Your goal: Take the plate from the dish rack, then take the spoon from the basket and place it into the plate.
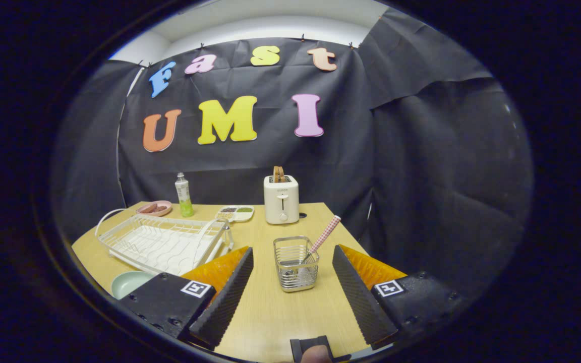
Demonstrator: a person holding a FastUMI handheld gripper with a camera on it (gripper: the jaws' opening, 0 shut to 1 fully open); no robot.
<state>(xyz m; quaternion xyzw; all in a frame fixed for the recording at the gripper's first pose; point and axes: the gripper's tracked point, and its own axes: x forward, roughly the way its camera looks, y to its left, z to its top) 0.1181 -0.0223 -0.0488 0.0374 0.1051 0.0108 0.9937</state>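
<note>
Tool (293,252) open around basket (296,263); spoon (322,237) handle leans right.

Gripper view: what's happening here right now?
The hand-held gripper is open and holds nothing. Its fingers flank the wire basket, where the spoon still leans. The pale green plate already lies on the table, beside the empty dish rack. Taking the spoon looks next.

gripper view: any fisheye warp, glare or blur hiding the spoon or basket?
Gripper view: strong fisheye bend on the table edges and dish rack; lighting even, shadows soft; wire basket and spoon sharp, faint glints on the wire; open hand-held gripper fingers sharp; pale plate partly hidden behind a finger.
</note>
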